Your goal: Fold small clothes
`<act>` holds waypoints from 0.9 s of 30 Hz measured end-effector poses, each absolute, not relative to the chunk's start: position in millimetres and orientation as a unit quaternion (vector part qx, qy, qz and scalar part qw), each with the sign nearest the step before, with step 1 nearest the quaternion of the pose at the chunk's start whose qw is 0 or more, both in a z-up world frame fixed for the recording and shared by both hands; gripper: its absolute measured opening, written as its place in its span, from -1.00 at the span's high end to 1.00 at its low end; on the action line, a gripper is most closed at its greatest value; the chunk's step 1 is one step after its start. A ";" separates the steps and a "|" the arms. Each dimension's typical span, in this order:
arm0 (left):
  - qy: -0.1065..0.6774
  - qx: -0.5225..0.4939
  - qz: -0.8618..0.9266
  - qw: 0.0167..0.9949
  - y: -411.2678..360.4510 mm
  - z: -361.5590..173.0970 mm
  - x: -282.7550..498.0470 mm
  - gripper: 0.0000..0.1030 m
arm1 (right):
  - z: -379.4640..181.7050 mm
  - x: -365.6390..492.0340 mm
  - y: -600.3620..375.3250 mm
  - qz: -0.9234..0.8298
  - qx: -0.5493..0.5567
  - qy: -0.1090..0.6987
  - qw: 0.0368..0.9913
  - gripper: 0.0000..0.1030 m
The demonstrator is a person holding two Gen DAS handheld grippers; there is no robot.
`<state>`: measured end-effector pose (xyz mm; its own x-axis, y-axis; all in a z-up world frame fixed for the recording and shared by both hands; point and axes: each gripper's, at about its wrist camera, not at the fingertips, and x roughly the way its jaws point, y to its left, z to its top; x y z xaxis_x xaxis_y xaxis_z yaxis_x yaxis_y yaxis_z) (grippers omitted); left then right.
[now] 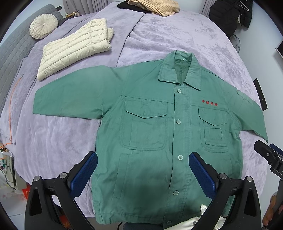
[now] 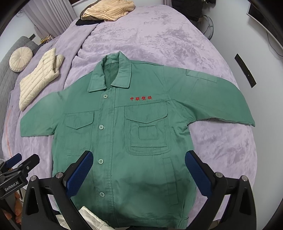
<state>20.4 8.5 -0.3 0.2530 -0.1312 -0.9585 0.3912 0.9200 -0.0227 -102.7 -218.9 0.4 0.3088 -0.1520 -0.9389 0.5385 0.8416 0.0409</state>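
A green buttoned work jacket (image 1: 150, 134) with red embroidered characters lies flat, front up, on a purple bedspread (image 1: 176, 35), sleeves spread to both sides. It also shows in the right wrist view (image 2: 123, 141). My left gripper (image 1: 143, 169) is open and empty, hovering above the jacket's lower front. My right gripper (image 2: 139, 168) is open and empty above the lower front, a little to the right. The right gripper shows at the right edge of the left wrist view (image 1: 270, 155); the left gripper shows at the left edge of the right wrist view (image 2: 16, 166).
A folded cream puffer jacket (image 1: 74, 47) lies at the bed's far left beside a round cream cushion (image 1: 43, 25). A tan ribbed garment (image 1: 153, 6) on dark clothes sits at the far end. A white garment (image 2: 90, 217) lies at the near edge. An orange cable (image 1: 10, 113) runs along the left.
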 end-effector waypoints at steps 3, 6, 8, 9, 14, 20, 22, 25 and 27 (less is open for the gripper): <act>0.588 0.112 -0.166 0.784 9.3 -0.7 20.0 -1.00 | -1.9 -105.4 -217.1 -0.217 0.181 0.547 0.788 -1.00; 0.588 0.111 -0.165 0.784 10.1 -0.9 19.4 -1.00 | -2.3 -106.1 -217.2 -0.216 0.184 0.548 0.787 -1.00; 0.589 0.111 -0.165 0.783 10.4 -0.7 18.8 -1.00 | -2.2 -105.9 -217.4 -0.216 0.183 0.548 0.787 -1.00; 0.589 0.111 -0.164 0.784 10.9 -0.6 18.4 -1.00 | -2.7 -106.5 -216.9 -0.215 0.183 0.548 0.787 -1.00; 0.589 0.112 -0.163 0.784 11.7 0.1 17.0 -1.00 | -2.5 -108.2 -217.0 -0.213 0.190 0.546 0.788 -1.00; 0.585 0.113 -0.159 0.787 17.2 1.6 12.1 -1.00 | -2.4 -112.5 -218.5 -0.213 0.202 0.544 0.786 -1.00; 0.585 0.113 -0.159 0.787 18.0 1.9 11.3 -1.00 | -3.8 -112.7 -219.3 -0.212 0.205 0.547 0.783 -1.00; 0.587 0.112 -0.158 0.786 18.1 1.5 11.6 -1.00 | -4.9 -113.2 -218.5 -0.213 0.206 0.550 0.781 -1.00; 0.588 0.111 -0.157 0.786 19.1 0.8 12.9 -1.00 | -4.7 -113.1 -217.7 -0.215 0.205 0.550 0.781 -1.00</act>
